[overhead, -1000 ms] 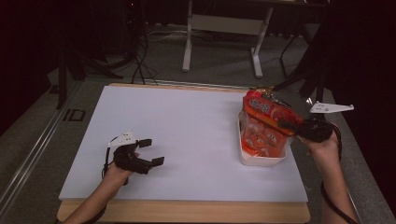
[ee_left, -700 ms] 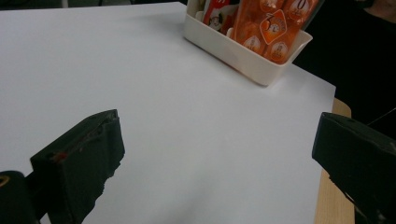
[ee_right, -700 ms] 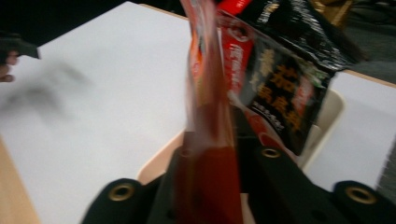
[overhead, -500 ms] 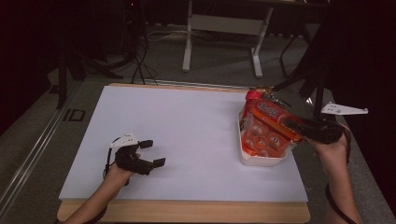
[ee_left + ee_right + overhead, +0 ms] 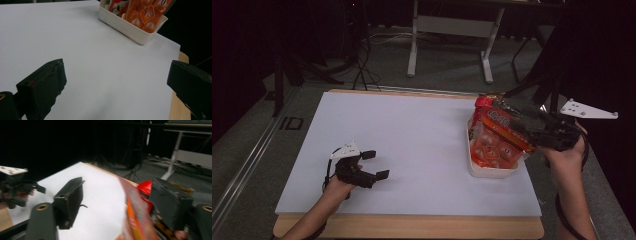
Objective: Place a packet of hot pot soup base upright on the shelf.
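A cream tray at the table's right holds orange and red snack packets, standing upright and leaning. My right gripper hovers over their tops, and its jaws have just been opening. In the right gripper view an orange packet's edge stands between the spread jaws, close to the right one, with neither pad pressing it. My left gripper rests on the white table at the near left, open and empty. Its view looks across to the tray and packets.
The white sheet covers a wooden table whose front edge runs along the bottom. Beyond the table are a dark floor with cables and a white table frame. A bare white stretch lies between the two grippers.
My right gripper has risen and drawn back to the right above the packets, and its jaws have spread apart. The left hand has stayed still.
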### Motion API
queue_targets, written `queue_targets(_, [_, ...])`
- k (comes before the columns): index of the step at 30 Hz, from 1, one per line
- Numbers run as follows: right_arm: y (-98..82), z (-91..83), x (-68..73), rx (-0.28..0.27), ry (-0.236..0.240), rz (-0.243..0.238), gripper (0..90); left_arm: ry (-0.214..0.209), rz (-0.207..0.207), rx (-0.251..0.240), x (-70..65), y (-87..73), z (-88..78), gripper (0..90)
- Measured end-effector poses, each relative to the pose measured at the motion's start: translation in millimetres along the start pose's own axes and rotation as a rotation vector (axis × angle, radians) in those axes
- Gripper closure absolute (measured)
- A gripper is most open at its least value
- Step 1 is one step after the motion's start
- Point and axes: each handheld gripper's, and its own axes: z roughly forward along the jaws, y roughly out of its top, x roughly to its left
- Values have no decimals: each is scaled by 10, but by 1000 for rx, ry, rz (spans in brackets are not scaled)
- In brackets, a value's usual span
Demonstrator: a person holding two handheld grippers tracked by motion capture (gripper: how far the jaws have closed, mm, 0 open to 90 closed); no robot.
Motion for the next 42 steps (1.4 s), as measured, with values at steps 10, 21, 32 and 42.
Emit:
queue_targets(10, [-157,323,355,-21,80,-59,133,-5,13,-3,-14,0,-6,18])
queue_targets(21, [-467,630,504,41,147,-81,137,-9,20,-9,-31,-7,-9,18])
queue_targets(32, [-796,868,617,93,182,-51,139,-10,52,-9,-57,-12,0,18])
queue_targets(42, [-1087,1073,704,163,213,-39,140,-14,52,-4,-62,-30,6,18])
